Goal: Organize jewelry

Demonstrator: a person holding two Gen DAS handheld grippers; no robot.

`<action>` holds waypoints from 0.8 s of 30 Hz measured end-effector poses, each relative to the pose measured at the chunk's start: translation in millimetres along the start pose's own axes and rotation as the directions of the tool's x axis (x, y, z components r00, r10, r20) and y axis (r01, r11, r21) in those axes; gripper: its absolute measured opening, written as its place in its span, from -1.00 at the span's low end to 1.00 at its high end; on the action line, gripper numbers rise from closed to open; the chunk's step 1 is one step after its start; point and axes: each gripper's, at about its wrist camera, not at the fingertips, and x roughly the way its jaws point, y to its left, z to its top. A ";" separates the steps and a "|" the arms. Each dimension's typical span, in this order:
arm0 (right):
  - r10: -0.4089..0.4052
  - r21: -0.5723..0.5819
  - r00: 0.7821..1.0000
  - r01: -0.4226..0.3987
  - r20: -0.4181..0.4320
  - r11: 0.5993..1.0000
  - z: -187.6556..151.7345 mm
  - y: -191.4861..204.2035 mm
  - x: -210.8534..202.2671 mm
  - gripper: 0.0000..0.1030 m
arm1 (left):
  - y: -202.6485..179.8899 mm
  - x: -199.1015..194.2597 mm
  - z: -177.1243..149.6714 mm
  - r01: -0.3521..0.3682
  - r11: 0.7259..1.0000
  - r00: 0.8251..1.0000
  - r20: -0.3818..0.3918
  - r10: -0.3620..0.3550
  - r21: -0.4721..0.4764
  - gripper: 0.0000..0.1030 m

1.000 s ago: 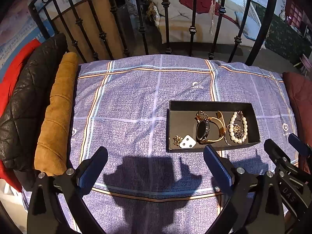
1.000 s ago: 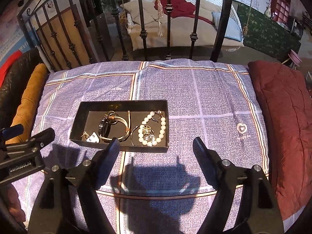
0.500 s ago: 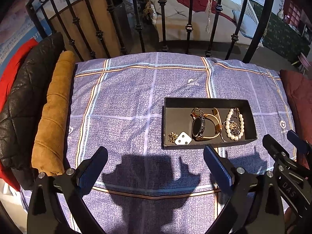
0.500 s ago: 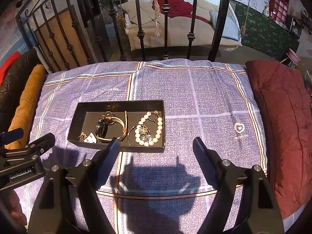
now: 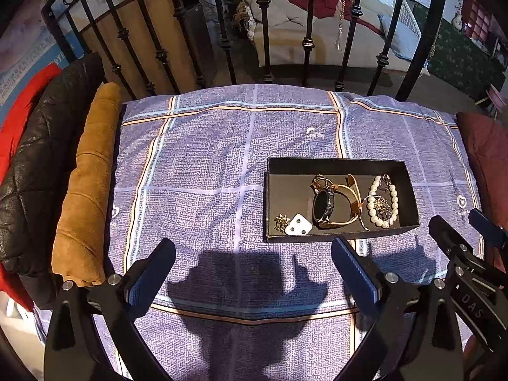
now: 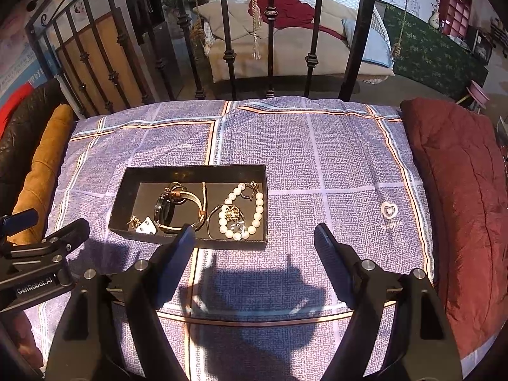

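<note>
A black open box (image 5: 336,166) lies on a purple checked bedspread (image 5: 197,171); it also shows in the right wrist view (image 6: 190,171). In it lie a black watch with a gold band (image 5: 324,204), a pearl bracelet (image 5: 393,200), a gold brooch (image 5: 281,222) and a white earring card (image 5: 297,224). The watch (image 6: 165,211) and the pearls (image 6: 258,209) show in the right wrist view too. My left gripper (image 5: 252,262) is open and empty, above the cloth near the box's front left. My right gripper (image 6: 254,247) is open and empty, in front of the box's right end.
A black iron footboard (image 5: 304,41) closes off the far edge of the bed. A tan cushion (image 5: 85,184) and a black quilted jacket (image 5: 35,171) lie along the left side. A dark red quilt (image 6: 457,190) lies along the right side.
Both grippers have drawn back a little from the box and stay open. The box and the jewelry in it have not moved.
</note>
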 end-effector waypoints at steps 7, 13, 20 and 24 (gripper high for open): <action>0.004 -0.003 1.000 -0.004 -0.011 1.000 0.0 1.3 2.8 0.49 | -0.3 1.4 0.0 -0.004 1.000 1.000 -0.003 0.004 0.004 0.87; 0.004 -0.001 1.000 -0.004 -0.004 1.000 0.6 1.7 2.3 0.49 | -1.2 2.3 -0.2 -0.007 1.000 1.000 -0.006 0.008 0.006 0.87; 0.005 -0.004 1.000 -0.005 0.001 1.000 2.4 2.2 2.2 0.49 | -0.7 2.9 0.6 -0.008 1.000 1.000 -0.002 0.008 0.005 0.87; 0.004 -0.004 1.000 -0.004 -0.002 1.000 1.4 2.4 2.1 0.49 | -0.2 2.8 0.3 -0.008 1.000 1.000 -0.002 0.008 -0.002 0.87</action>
